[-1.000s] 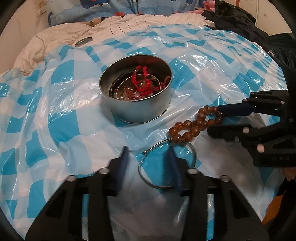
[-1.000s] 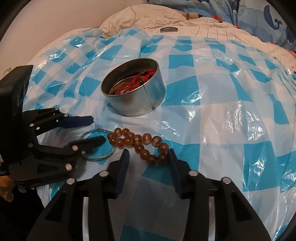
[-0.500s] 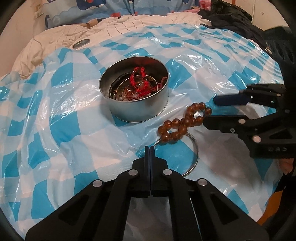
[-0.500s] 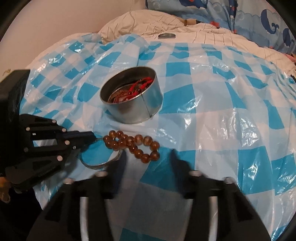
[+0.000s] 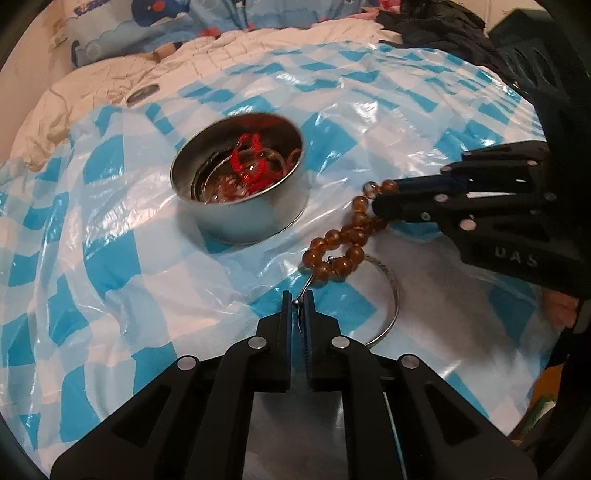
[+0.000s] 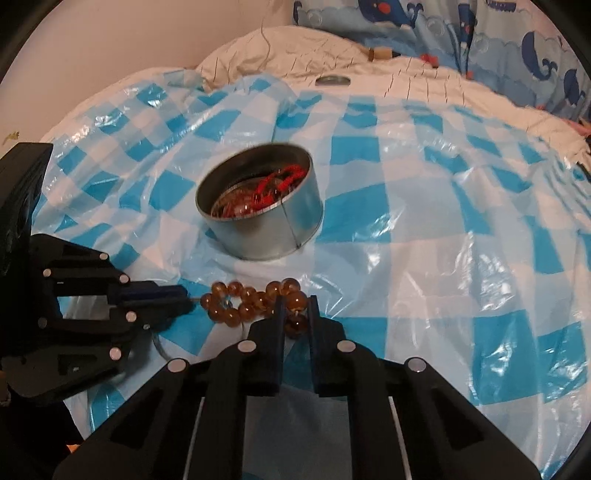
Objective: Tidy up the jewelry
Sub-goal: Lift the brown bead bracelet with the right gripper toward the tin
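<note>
Beads (image 6: pixel 255 304) lay limp on the plastic-covered bed beside the tin (image 6: pixel 258 214), overlapping the bangle (image 5: pixel 384 295). Right hand-held gripper (image 6: pixel 295 314) pinched one end bead; left hand-held gripper (image 5: pixel 297 304) clamped the thin, stiff bangle. Slippery, dangly strand, probably light.

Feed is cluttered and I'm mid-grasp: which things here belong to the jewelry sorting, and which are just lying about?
Job items:
- silver bangle, pinched in the left claw
- amber bead bracelet, gripped by the right claw
- round tin already holding red cord jewelry

Just lying about:
- checked plastic sheet
- white quilt
- whale-print bedding
- dark clothes
- small metal disc
</note>
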Demonstrator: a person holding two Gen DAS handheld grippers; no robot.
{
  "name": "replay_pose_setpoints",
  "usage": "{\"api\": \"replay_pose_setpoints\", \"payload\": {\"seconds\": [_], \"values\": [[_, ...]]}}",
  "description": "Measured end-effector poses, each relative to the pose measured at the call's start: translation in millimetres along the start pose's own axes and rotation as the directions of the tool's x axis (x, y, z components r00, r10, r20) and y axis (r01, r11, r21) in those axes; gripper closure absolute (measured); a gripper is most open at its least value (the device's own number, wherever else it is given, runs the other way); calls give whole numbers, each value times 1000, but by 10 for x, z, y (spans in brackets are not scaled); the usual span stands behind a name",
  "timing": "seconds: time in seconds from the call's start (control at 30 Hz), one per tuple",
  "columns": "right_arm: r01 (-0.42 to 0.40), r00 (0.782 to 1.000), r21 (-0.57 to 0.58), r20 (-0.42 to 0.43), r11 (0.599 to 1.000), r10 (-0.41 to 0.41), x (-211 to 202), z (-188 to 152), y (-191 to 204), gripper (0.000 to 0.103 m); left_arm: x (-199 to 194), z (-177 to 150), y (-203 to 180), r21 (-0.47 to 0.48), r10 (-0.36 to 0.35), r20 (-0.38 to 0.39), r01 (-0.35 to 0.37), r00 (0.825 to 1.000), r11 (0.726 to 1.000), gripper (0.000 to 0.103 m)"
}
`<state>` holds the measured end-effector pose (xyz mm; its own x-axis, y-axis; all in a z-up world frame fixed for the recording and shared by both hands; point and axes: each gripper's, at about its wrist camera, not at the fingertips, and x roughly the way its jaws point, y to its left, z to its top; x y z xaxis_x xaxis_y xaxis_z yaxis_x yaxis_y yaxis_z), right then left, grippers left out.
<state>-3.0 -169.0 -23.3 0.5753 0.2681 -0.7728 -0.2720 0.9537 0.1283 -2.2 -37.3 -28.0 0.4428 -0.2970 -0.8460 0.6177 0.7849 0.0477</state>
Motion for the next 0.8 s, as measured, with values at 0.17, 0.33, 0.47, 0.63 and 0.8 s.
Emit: {"api": "replay_pose_setpoints", "payload": {"seconds": [0.17, 0.33, 0.47, 0.63, 0.8], "values": [[-1, 999, 17, 49, 1000, 0, -174, 39, -32, 91, -156, 16, 62, -27, 3, 45, -2, 999, 1000, 99], [-5, 995, 32, 98, 999, 1, -347, 98, -65, 91, -219, 30, 178, -66, 26, 66, -22, 997, 998, 99], [-17, 995, 43, 101, 999, 13, -352, 116, -87, 91, -207, 33, 191, -67, 26, 64, -21, 998, 997, 99], [-30, 995, 35, 96, 999, 26, -339, 121, -56, 91, -123, 31, 191, -62, 27, 43, -25, 999, 998, 99], [-40, 996, 24, 82, 999, 38, -293, 124, -16, 91, -95, 27, 170, -56, 33, 32, -32, 999, 998, 99]]}}
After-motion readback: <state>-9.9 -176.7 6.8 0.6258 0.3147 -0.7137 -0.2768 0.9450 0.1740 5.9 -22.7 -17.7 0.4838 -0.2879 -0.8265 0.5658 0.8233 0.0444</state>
